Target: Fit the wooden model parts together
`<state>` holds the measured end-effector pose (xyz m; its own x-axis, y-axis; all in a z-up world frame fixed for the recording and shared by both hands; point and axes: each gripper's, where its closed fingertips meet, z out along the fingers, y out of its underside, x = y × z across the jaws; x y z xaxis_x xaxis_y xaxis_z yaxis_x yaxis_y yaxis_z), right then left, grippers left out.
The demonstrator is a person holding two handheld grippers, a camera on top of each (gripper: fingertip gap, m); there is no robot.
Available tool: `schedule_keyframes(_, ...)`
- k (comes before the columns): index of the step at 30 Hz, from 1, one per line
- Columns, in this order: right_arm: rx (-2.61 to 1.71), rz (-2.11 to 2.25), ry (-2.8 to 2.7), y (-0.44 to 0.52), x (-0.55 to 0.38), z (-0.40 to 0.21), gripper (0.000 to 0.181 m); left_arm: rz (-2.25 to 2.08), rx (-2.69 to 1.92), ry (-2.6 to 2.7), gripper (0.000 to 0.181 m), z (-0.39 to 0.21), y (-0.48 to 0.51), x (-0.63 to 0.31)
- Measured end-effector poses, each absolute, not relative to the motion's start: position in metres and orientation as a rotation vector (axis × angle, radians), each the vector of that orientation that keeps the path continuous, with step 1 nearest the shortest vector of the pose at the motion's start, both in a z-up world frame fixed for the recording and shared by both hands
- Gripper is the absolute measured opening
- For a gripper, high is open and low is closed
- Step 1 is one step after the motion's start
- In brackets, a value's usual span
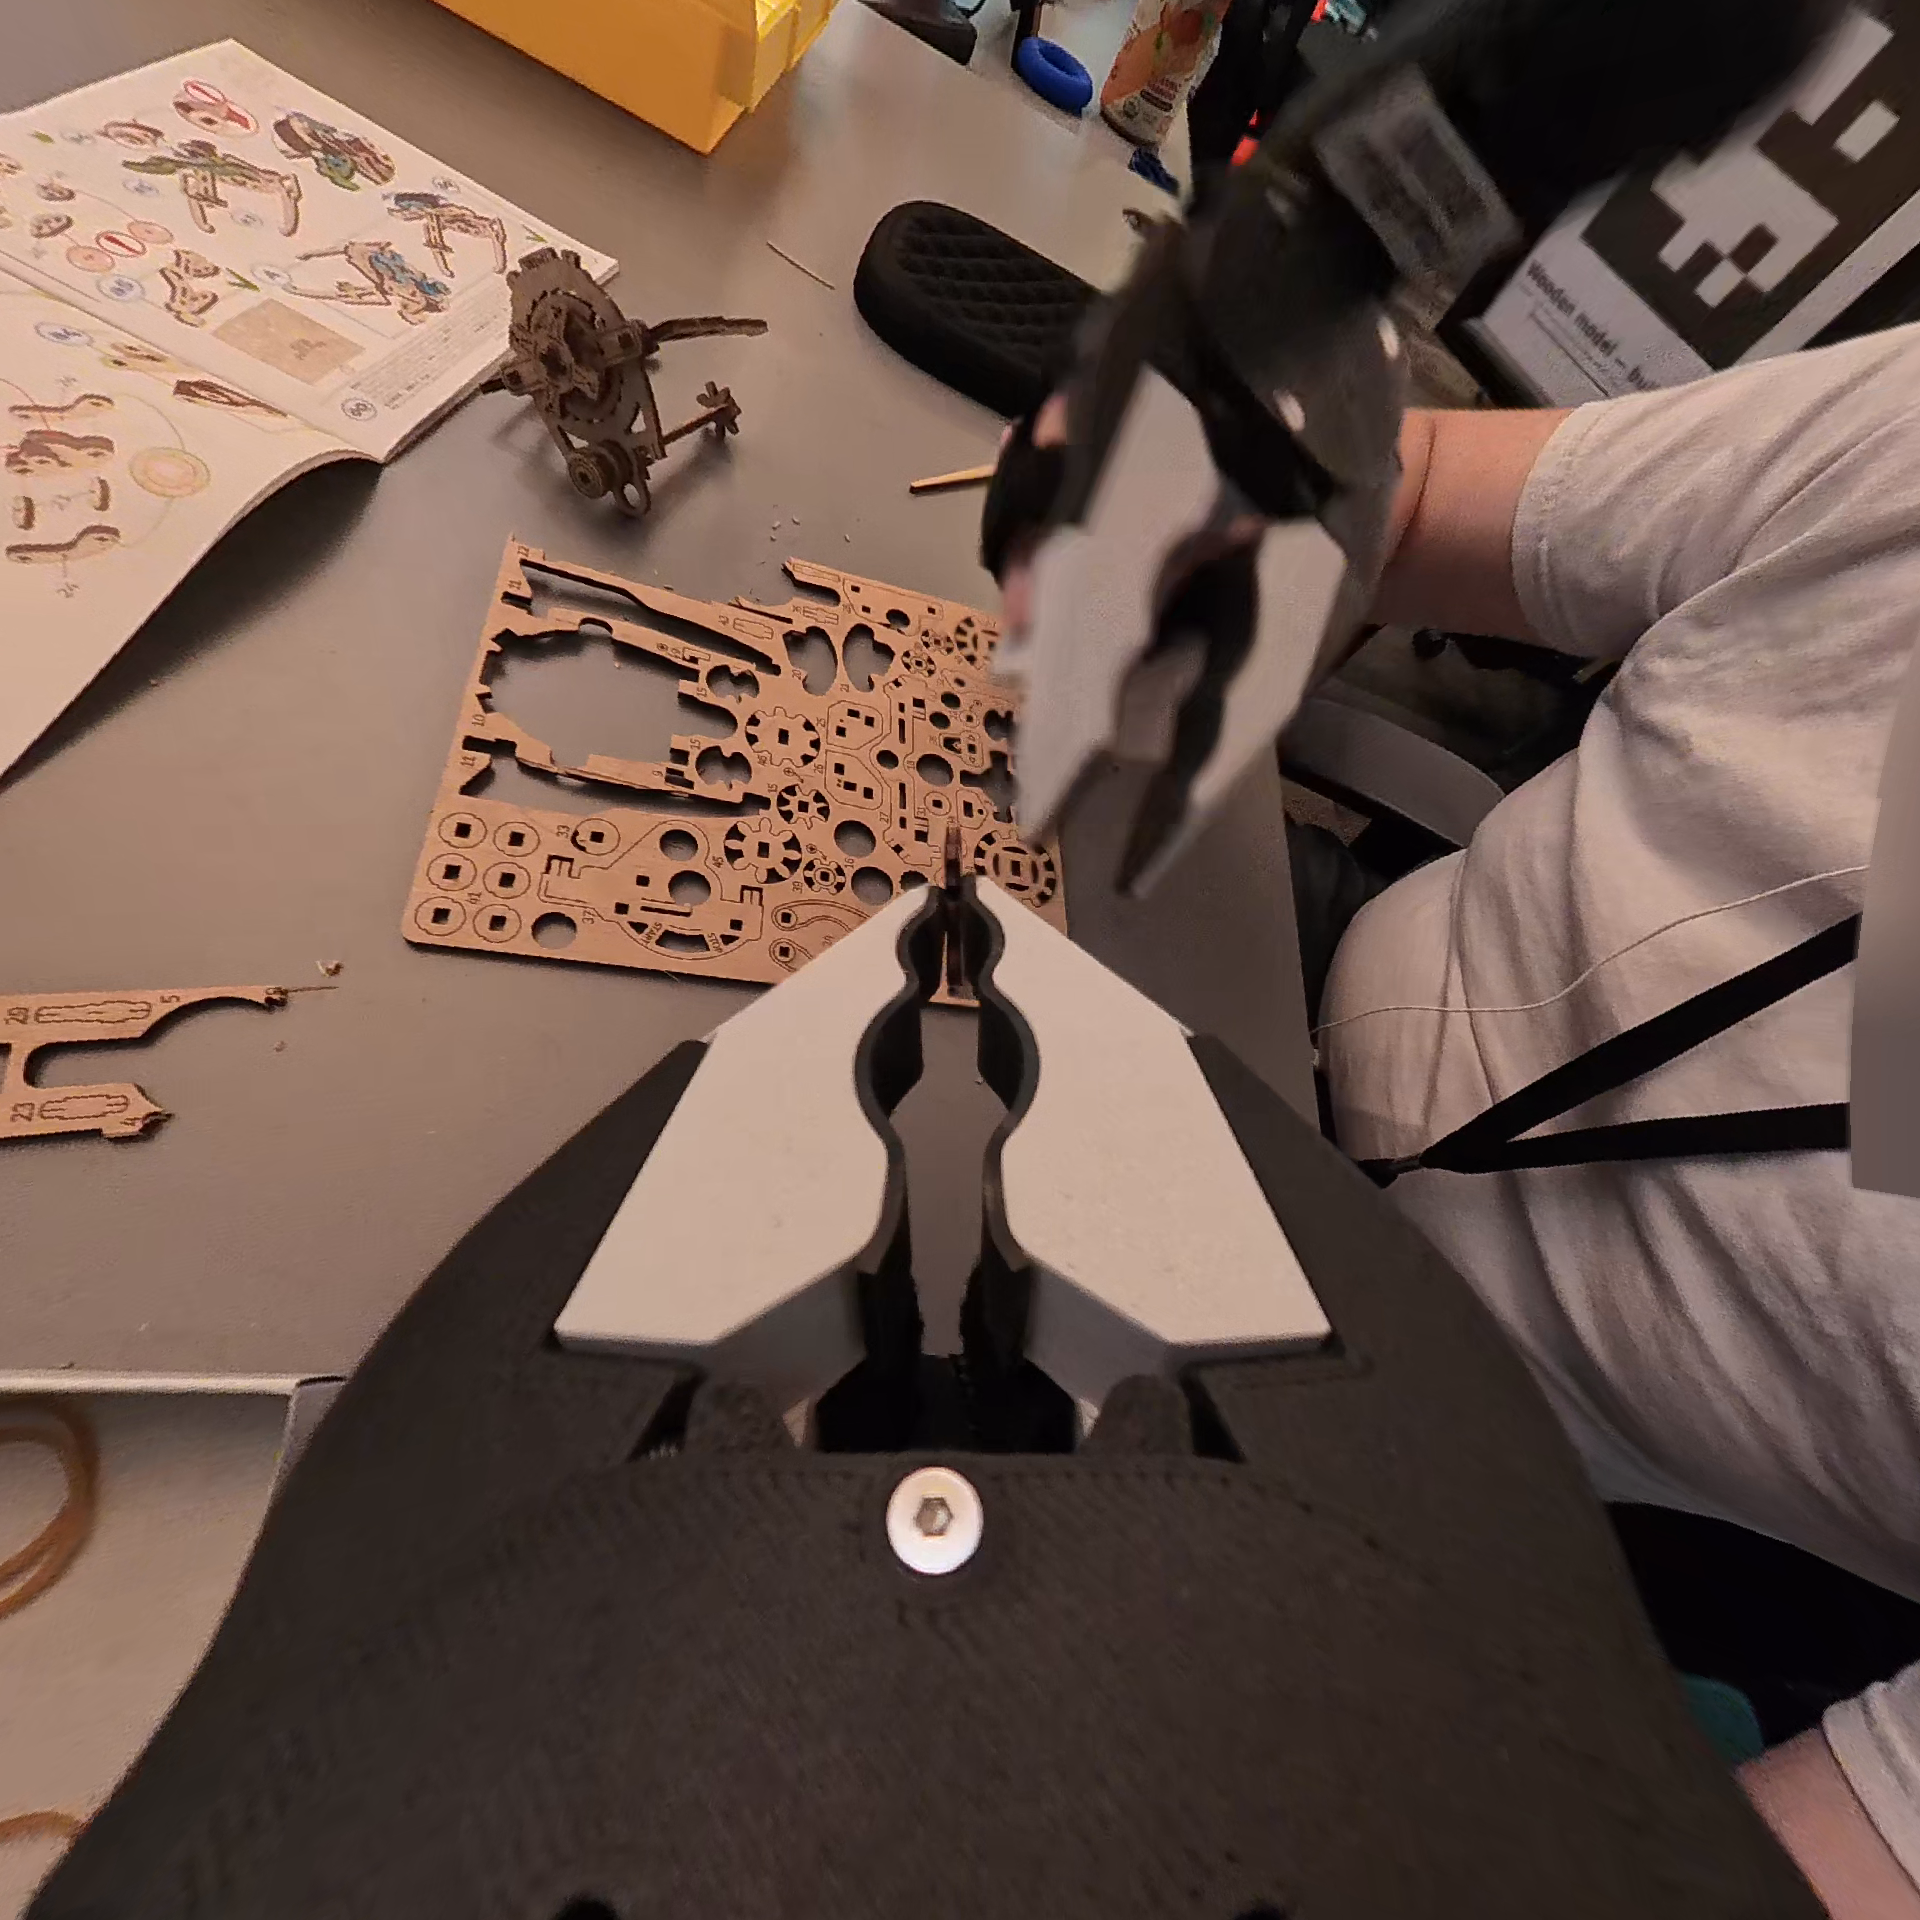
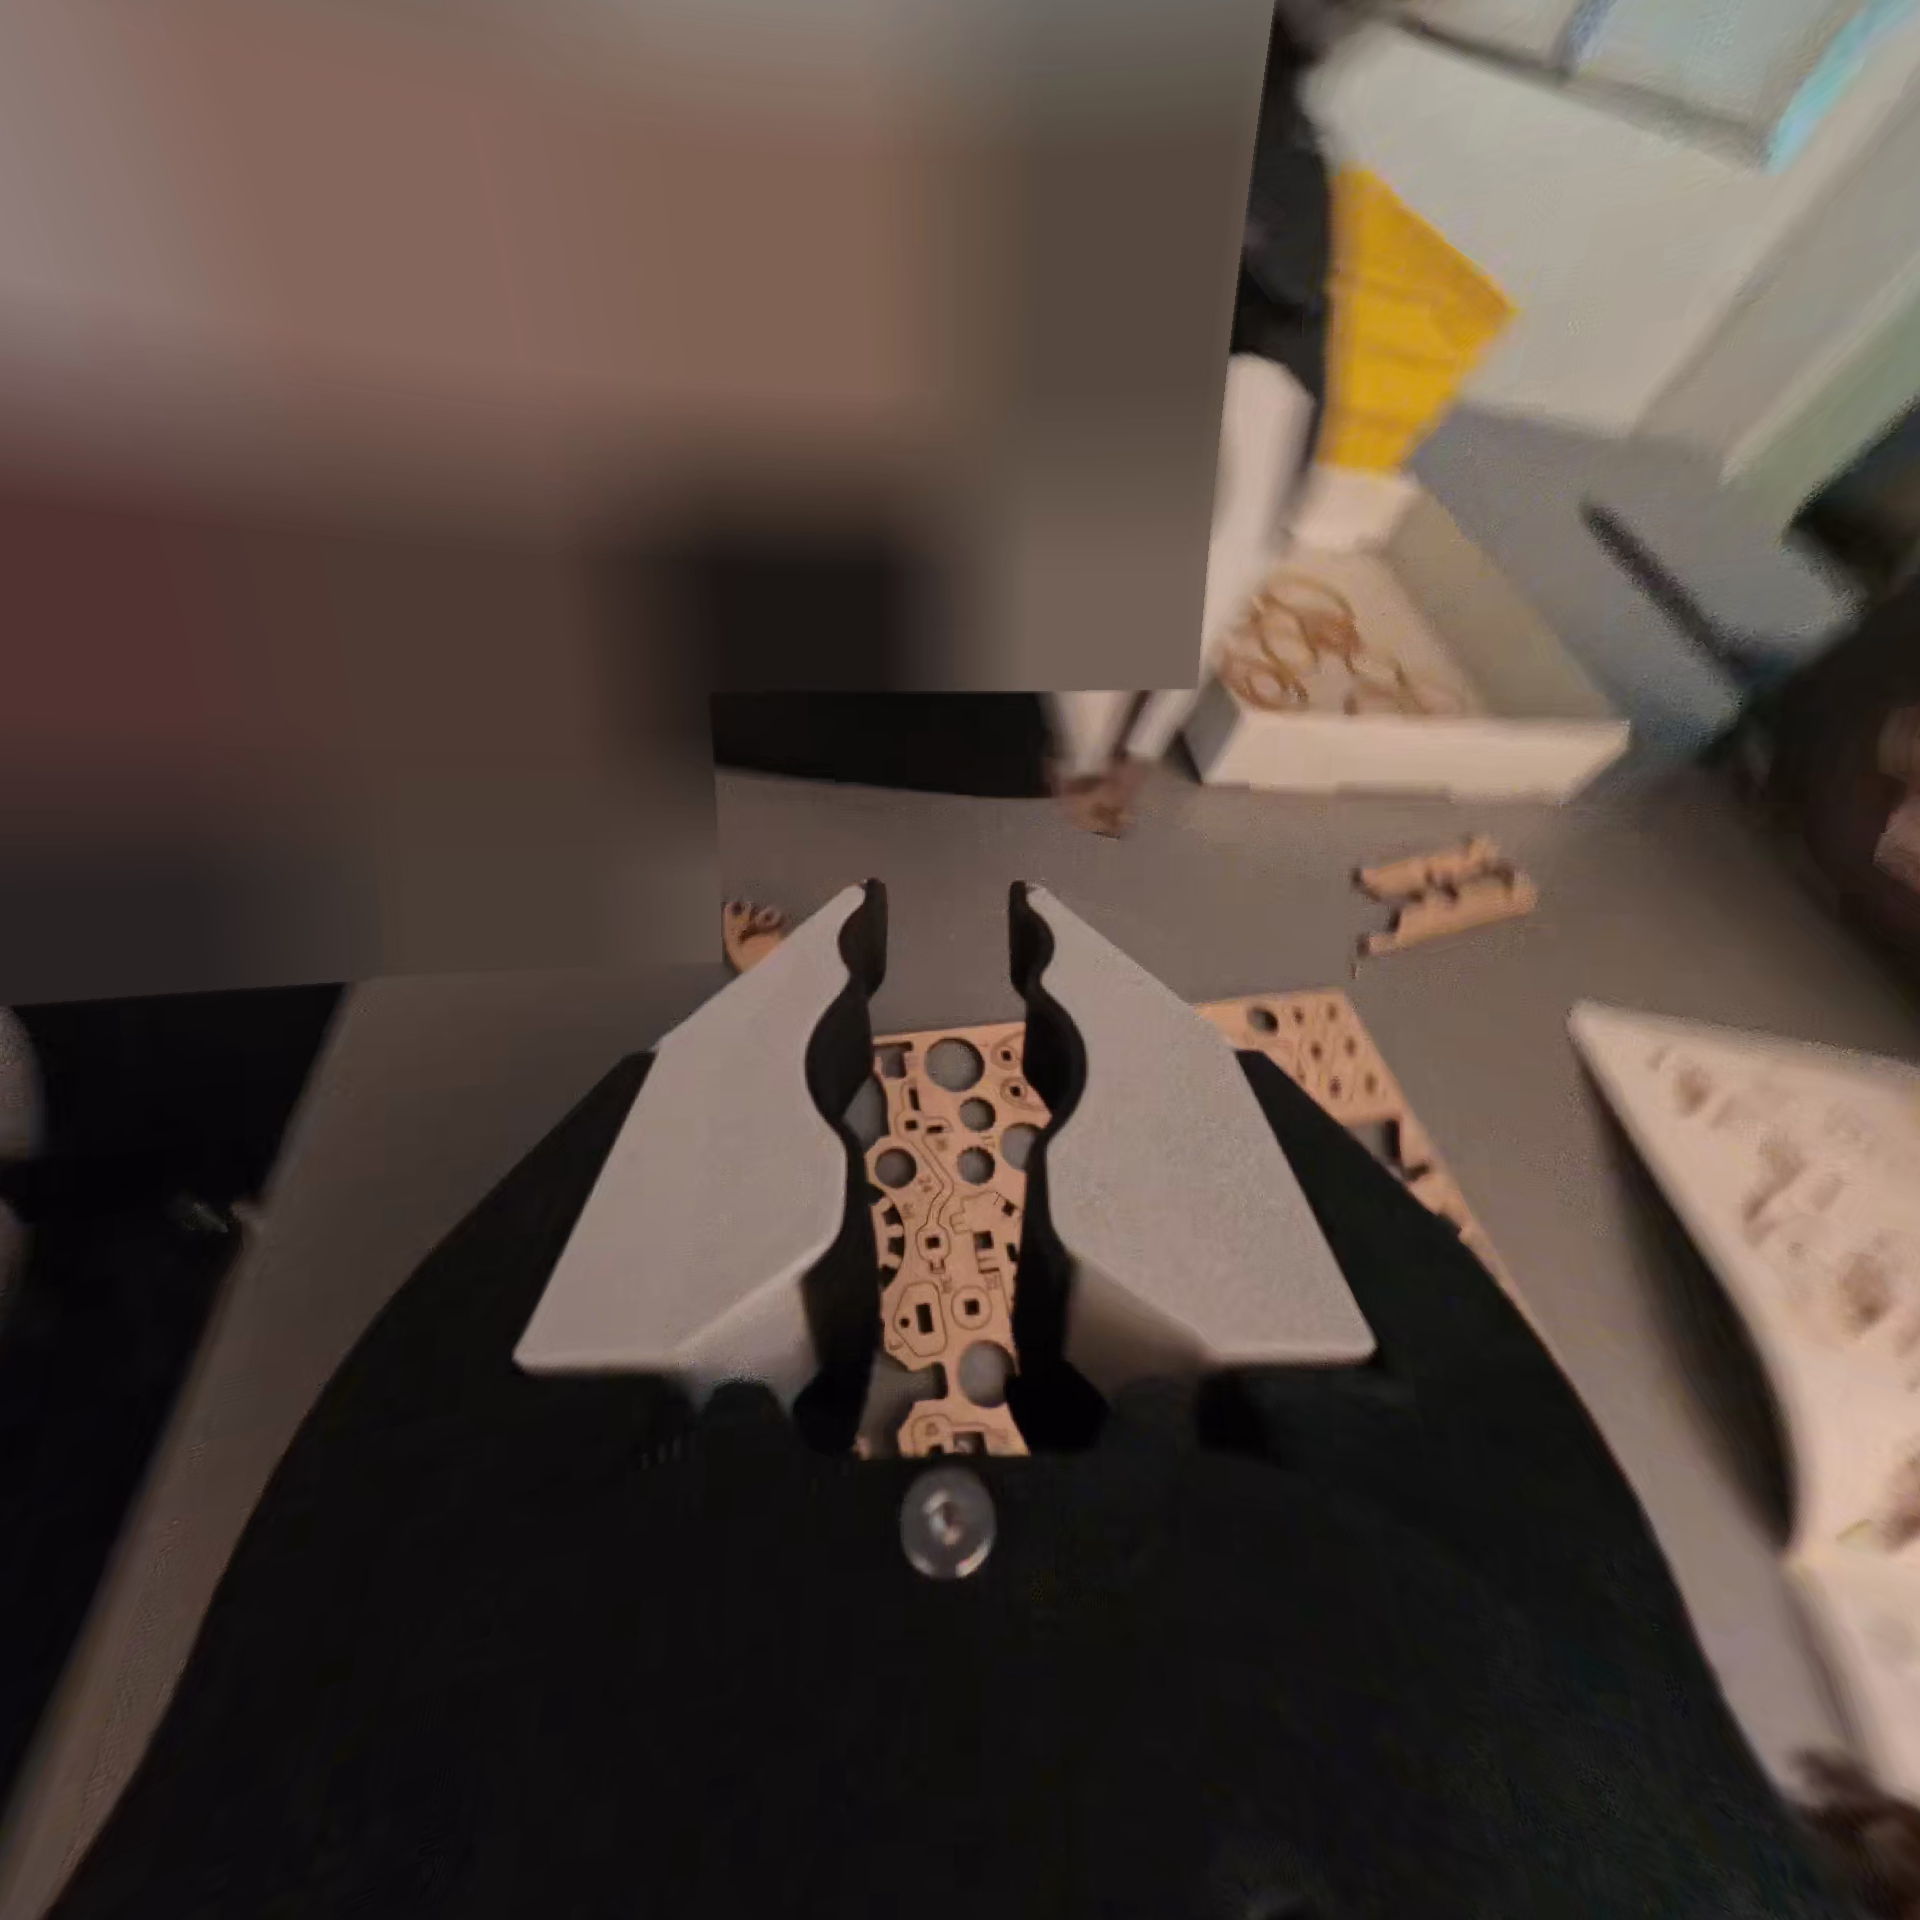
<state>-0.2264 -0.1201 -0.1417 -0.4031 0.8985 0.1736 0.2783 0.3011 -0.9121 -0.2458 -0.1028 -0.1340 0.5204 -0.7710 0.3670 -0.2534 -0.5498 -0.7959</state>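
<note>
My left gripper [image 1: 951, 902] is shut on a small thin dark wooden part [image 1: 951, 860] that sticks up edge-on from its tips, over the near edge of the laser-cut wooden parts sheet [image 1: 623, 831]. My right gripper [image 2: 948, 899] is open and empty, and hovers over the same sheet [image 2: 940, 1195]. It also shows blurred in the left wrist view [image 1: 1086, 857], tips down, just right of the held part. The partly built dark wooden model [image 1: 592, 374] stands on the grey table behind the sheet.
An open instruction booklet [image 1: 156, 312] lies far left, and a wooden offcut [image 1: 83, 1049] at the left edge. A yellow bin [image 1: 665, 52], a black padded rest [image 1: 956, 291] and a thin stick [image 1: 951, 478] lie behind. A white box of rubber bands [image 2: 1351, 665] sits nearby. A person in a white shirt [image 1: 1662, 935] is on the right. Left and right tips are no more than a few centimetres apart. The partly built dark wooden model [image 1: 592, 374] is about equally far from each gripper, around 20 cm.
</note>
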Motion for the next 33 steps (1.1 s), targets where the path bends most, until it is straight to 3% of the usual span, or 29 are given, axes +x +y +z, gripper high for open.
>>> schedule_keyframes(5, -1.535, 1.668, -1.572, -0.092, -0.232, -0.130, 0.002, -0.961, -2.080, 0.845, 0.001, -0.136, -0.105, -0.242)
schedule_keyframes(11, -1.615, 1.685, -1.595, -0.098, -0.240, -0.142, 0.014, -0.963, -2.108, 0.861, 0.001, -0.144, -0.106, -0.238)
schedule_keyframes(19, -1.623, 1.690, -1.645, -0.107, -0.242, -0.149, 0.001, -1.006, -2.117, 0.872, 0.001, -0.147, -0.108, -0.236)
schedule_keyframes(21, -1.681, 1.803, -1.611, -0.110, -0.239, -0.145, 0.001, -0.997, -2.085, 0.849, 0.009, -0.139, -0.104, -0.237)
schedule_keyframes(25, -1.933, 2.072, -1.532, -0.129, -0.223, -0.150, 0.000, -0.711, -1.960, 0.759, 0.033, -0.115, -0.094, -0.260)
schedule_keyframes(28, -2.144, 2.154, -1.520, -0.148, -0.218, -0.168, 0.000, -0.625, -1.844, 0.749, 0.035, -0.104, -0.129, -0.251)
schedule_keyframes(33, -2.322, 2.185, -1.518, -0.163, -0.217, -0.185, 0.000, -0.114, -1.930, 0.799, 0.029, -0.147, -0.170, -0.248)
